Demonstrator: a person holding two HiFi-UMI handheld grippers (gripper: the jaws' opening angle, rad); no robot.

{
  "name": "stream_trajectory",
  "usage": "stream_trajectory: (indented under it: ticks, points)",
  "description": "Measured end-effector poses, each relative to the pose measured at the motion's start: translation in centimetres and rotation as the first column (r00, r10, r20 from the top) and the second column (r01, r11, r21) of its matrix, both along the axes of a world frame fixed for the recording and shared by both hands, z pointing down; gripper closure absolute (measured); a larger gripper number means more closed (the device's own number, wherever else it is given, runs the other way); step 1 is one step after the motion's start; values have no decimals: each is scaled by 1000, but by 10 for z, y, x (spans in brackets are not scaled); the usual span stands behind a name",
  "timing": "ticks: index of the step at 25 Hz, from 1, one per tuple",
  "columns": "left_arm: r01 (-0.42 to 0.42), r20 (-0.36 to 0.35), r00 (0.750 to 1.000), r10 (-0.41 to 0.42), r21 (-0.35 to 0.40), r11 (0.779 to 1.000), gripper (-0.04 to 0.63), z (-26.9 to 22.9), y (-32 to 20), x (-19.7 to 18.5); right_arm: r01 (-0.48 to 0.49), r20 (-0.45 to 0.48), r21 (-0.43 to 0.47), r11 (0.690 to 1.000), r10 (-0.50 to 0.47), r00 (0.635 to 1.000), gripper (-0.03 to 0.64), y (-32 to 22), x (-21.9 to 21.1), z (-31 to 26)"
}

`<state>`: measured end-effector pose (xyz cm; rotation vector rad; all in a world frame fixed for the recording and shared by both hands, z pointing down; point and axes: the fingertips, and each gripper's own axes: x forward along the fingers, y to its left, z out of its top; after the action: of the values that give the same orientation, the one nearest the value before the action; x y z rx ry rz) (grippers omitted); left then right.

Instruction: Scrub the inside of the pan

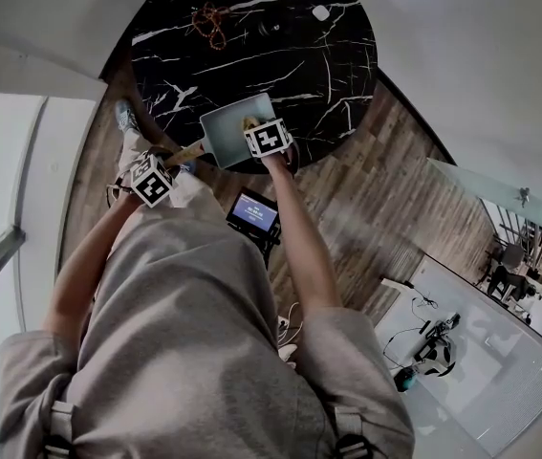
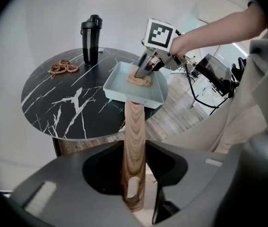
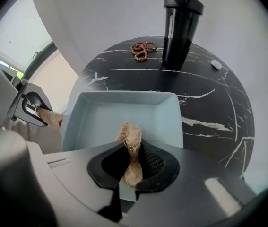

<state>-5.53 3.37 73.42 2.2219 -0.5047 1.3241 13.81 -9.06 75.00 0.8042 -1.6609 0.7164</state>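
Leftmost, the left gripper (image 2: 134, 174) is clamped on the pan's wooden handle (image 2: 134, 136), a flat, pale-brown bar with strong grain and a slot cut near its end. The handle juts out past the near edge of the table (image 2: 67, 108), so the gripper itself is off the tabletop.

Next along, the pan (image 3: 124, 117) sits at that near edge. It is a shallow square dish in a matte, pale blue-grey, with rounded corners and sloping walls. Its inside looks smooth and plain. Whether its base lies flat on the table cannot be told.

Further right, the right gripper (image 3: 133, 167) reaches down into the pan, jaws pinched on a scrubber (image 3: 131, 136). This is a tan, coarse tuft of fibres, with its frayed end down on the pan's floor near the middle.

The table is round, glossy black stone with white veins. Along its far side, from left to right, are a loose coil of brown beads (image 3: 142, 50), a tall black bottle (image 3: 181, 27) with a lid, and a small white pebble-shaped thing (image 3: 216, 64) near the far right edge.

In the right gripper view, the gripper's grey body hides the pan's near wall and the frame cuts off the bottle's top. In the head view the bottle is hard to pick out against the dark stone.
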Motion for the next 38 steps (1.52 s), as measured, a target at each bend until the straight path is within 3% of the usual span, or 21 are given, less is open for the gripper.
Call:
stream_trajectory:
  ticks: [6,17,29,32,36,38]
  points:
    - [-2,1,1000,2,-1,1000,463,0,0,0,39,89,-72,997,-32,996,569,17,-31,5]
    - [3,0,1000,-3,6,1000,463,0,0,1,126,165,-140,982,-102,981,569,44,-82,9]
    - [1,12,1000,-1,23,1000,462,3,-2,-1,126,222,-155,980,-90,971,570,47,-87,1]
    - [3,8,1000,-3,14,1000,463,2,-2,-1,136,291,-168,976,-83,953,568,49,-91,-7]
    - [5,5,1000,-5,5,1000,462,4,-1,0,207,427,-183,961,-112,897,566,57,-92,-31]
    - [4,4,1000,-4,-2,1000,462,5,0,1,206,426,-149,967,-125,896,566,50,-80,-41]
